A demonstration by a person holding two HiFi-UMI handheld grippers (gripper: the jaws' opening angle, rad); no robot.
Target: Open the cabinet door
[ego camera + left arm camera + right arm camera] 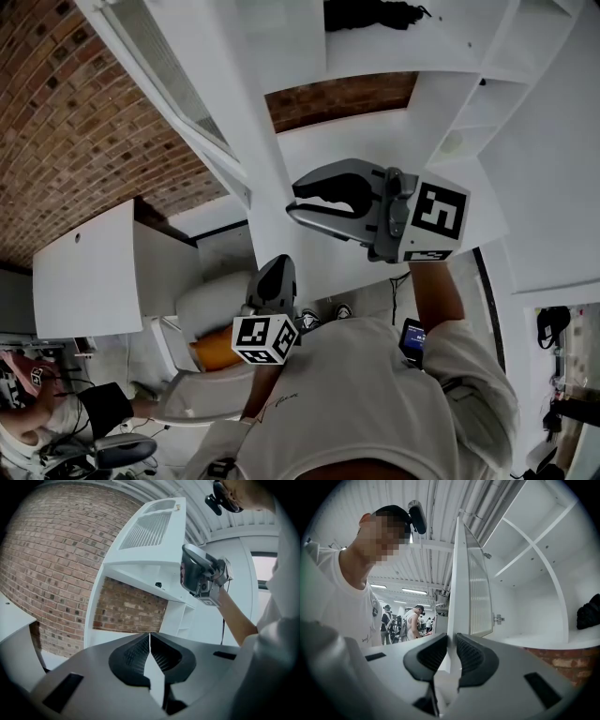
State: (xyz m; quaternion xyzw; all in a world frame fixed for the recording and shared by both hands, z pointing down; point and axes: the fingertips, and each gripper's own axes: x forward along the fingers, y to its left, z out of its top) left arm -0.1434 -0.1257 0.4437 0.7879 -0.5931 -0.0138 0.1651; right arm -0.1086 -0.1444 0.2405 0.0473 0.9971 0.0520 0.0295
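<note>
Red brick wall behind, workshop hall with people standing in the far background.

Tall white cabinet with open shelves is mounted against the brick. Upper compartments are exposed in the right gripper view, and brick shows through below the shelf.

White cabinet door with a ribbed glass panel is swung out from the carcass, standing edge-on to the right gripper camera. In the head view it runs diagonally from the top left toward the centre. Its metal hinge is visible on the inner side.

Person in a white T-shirt is below the cabinet, one gripper per hand.

Right claw is clenched on the door's free edge, with black ribbed pads on both faces of the white frame. In the head view it sits at the door edge, marker cube behind it.

Left claw is closed with pads meeting and nothing between them. It is held lower, near the person's chest, well apart from the door and pointed toward the cabinet.

Black crumpled item lies on the upper shelf, right side; I cannot tell what it is.
</note>
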